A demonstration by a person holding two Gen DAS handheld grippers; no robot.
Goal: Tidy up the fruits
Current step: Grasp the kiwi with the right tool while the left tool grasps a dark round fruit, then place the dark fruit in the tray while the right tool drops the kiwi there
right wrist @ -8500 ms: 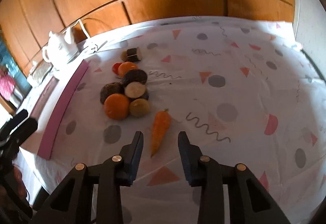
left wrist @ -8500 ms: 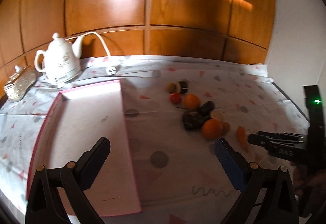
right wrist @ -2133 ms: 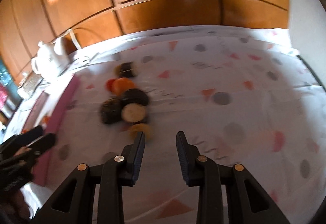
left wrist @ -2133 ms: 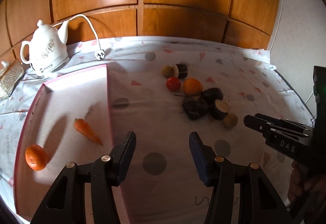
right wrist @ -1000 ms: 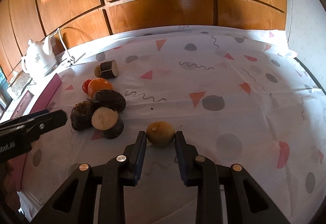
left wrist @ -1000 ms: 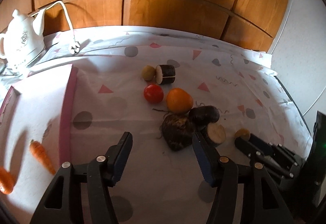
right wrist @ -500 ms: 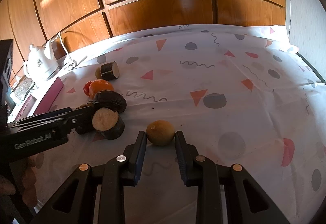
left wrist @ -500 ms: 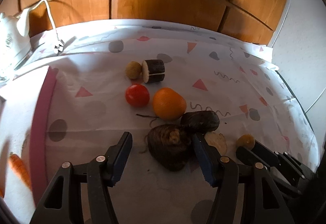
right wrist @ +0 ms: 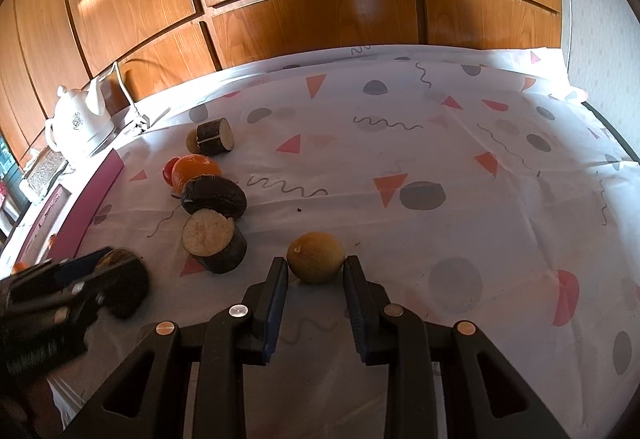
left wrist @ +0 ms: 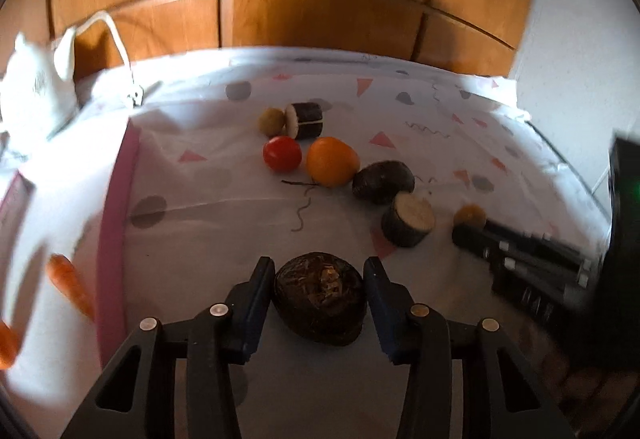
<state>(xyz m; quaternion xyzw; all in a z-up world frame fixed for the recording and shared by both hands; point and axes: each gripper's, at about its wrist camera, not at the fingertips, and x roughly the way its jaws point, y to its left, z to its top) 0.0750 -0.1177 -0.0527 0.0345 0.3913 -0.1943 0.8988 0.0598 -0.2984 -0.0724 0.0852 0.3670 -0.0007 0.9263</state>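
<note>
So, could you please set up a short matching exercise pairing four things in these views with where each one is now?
Things:
1. dark knobbly root
2. small yellow-brown fruit
3. carrot
4. tomato

Places:
A. on the pink-edged board
B. between the right gripper's fingers
C. beside the orange on the tablecloth
D. between the left gripper's fingers

Pairs: 1-D, 2-B, 3-A, 4-C

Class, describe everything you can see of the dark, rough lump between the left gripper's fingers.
The dark brown lump is rounded and somewhat flattened, with a rough, fibrous-looking skin and a paler patch on top; it looks like a root vegetable, though which one is unclear. It sits between the left gripper's blue pads, which have just been closing and now press its sides. It has been drawn away from the other produce, above the patterned tablecloth; whether it rests on it is unclear.
</note>
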